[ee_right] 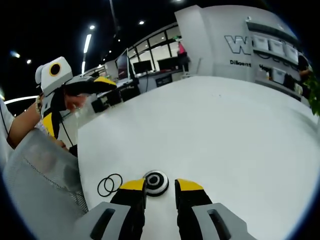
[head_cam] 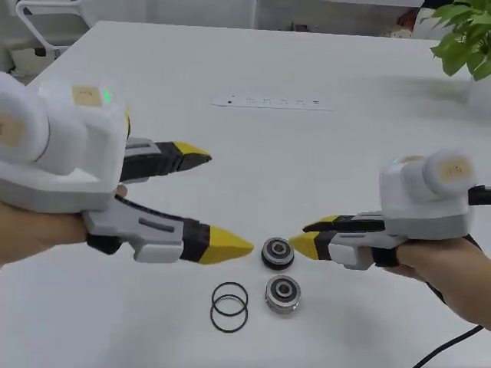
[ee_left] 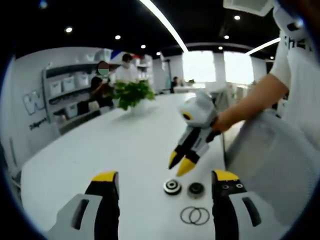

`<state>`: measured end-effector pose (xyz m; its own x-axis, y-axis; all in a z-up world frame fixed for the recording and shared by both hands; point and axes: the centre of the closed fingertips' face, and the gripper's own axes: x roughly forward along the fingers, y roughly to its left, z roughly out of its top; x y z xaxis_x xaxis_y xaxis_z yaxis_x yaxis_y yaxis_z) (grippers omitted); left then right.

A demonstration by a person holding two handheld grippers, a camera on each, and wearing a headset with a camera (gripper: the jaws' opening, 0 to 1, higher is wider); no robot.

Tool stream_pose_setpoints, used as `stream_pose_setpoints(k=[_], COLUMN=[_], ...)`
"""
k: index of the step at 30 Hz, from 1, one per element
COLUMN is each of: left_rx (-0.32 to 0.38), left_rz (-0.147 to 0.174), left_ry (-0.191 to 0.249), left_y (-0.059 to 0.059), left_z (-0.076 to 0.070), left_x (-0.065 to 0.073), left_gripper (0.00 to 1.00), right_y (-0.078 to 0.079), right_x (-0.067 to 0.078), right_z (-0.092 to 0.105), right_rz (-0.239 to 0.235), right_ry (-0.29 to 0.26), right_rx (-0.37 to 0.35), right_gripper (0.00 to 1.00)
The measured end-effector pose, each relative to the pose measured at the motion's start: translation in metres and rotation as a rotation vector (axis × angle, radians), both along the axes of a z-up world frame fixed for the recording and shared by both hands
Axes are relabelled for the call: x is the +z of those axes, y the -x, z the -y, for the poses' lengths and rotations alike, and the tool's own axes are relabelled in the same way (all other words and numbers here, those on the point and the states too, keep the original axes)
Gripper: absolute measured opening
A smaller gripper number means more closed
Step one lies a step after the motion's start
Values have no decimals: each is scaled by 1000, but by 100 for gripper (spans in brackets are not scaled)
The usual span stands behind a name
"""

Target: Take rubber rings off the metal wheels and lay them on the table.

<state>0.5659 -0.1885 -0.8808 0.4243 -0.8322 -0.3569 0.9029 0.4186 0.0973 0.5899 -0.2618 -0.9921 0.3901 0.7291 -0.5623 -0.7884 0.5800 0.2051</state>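
Observation:
Two small metal wheels stand side by side on the white table (head_cam: 345, 153). The far wheel (head_cam: 277, 253) (ee_left: 172, 187) (ee_right: 155, 182) has a black rubber rim. The near wheel (head_cam: 283, 294) (ee_left: 195, 189) looks bare and grey. Two loose black rubber rings (head_cam: 229, 307) (ee_left: 195, 215) (ee_right: 109, 184) lie overlapping on the table beside them. My right gripper (head_cam: 305, 239) (ee_right: 161, 187) is open by a narrow gap, its tips right at the far wheel. My left gripper (head_cam: 219, 201) (ee_left: 165, 177) is held wide open above the table left of the wheels, with nothing in it.
A flush socket strip (head_cam: 272, 102) lies in the table's middle, farther back. A green plant (head_cam: 464, 34) stands at the far right corner. A black cable (head_cam: 453, 345) runs by my right hand. People and shelves (ee_left: 75, 85) are beyond the table.

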Motion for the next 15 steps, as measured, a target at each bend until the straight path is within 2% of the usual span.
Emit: stream_pose_setpoints(k=[2,4,9,15], left_rx=[3,5,-23,-35], left_rz=[17,32,74,104], left_ry=[-3,-26,-52,-46], left_y=[-9,-19,-35,-51], left_z=[4,8,26,46], left_x=[0,-2,-2,-4], left_gripper=[73,70,65,58], right_y=[0,0,2,6], right_x=[-4,-8,-17,-20], right_z=[2,5,7,4], right_rz=[5,10,-3,-1], right_ry=[16,38,63,78], right_rx=[5,10,24,52], right_gripper=[20,20,19,19])
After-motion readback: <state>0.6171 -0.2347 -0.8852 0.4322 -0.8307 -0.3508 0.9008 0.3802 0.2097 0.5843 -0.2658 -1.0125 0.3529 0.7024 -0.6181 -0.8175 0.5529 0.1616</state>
